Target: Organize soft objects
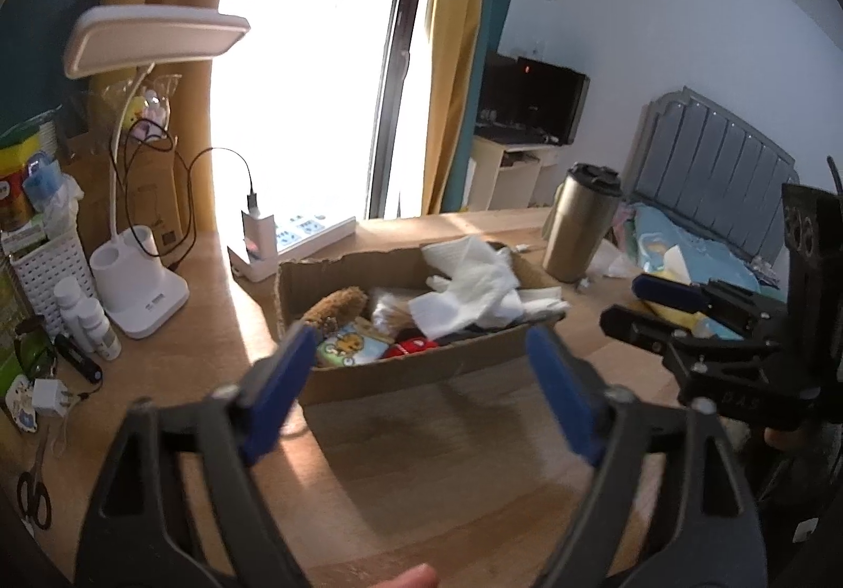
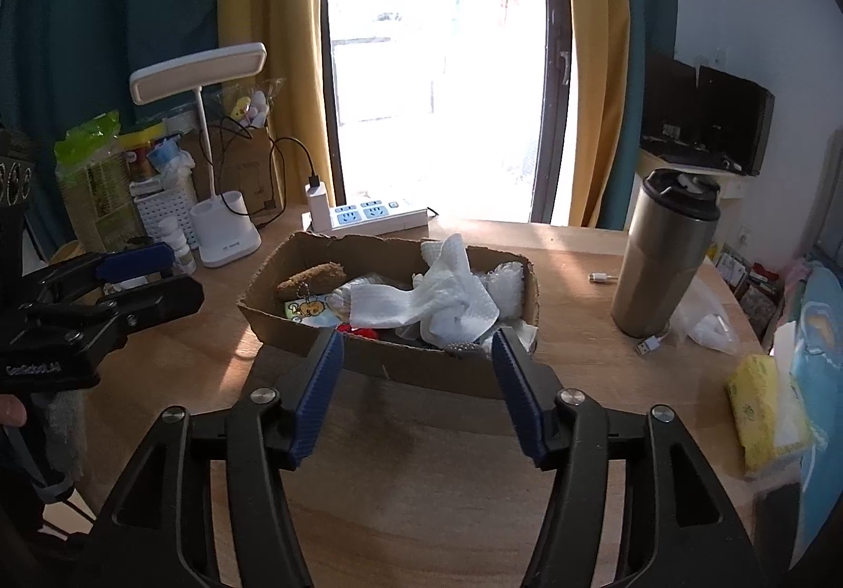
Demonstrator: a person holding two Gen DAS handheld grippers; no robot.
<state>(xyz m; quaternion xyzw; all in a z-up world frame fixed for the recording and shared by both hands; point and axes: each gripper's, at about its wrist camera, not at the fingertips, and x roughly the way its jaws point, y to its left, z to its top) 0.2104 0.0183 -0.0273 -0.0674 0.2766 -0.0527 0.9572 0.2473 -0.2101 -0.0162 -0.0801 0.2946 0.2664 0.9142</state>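
Soft objects are sitting heaped in the cardboard box (image 2: pixel 390 366) on the counter (image 2: pixel 432 498).
You are holding the left gripper (image 1: pixel 421 361) and the right gripper (image 2: pixel 416 366) spread wide just short of the box's near wall, nothing between the blue pads. Crumpled white cloth (image 2: pixel 448 303) is lying on top at the right, a brown plush (image 2: pixel 311 278) at the back left, a cartoon-printed pouch (image 1: pixel 348 350) and something red (image 1: pixel 408 348) near the front.

Two handheld grippers side by side, angled downward. The left gripper (image 1: pixel 416 351) has its blue-padded fingers (image 1: pixel 279 377) spread wide, nothing between them. The right gripper (image 2: pixel 416 356) is likewise parted and empty.
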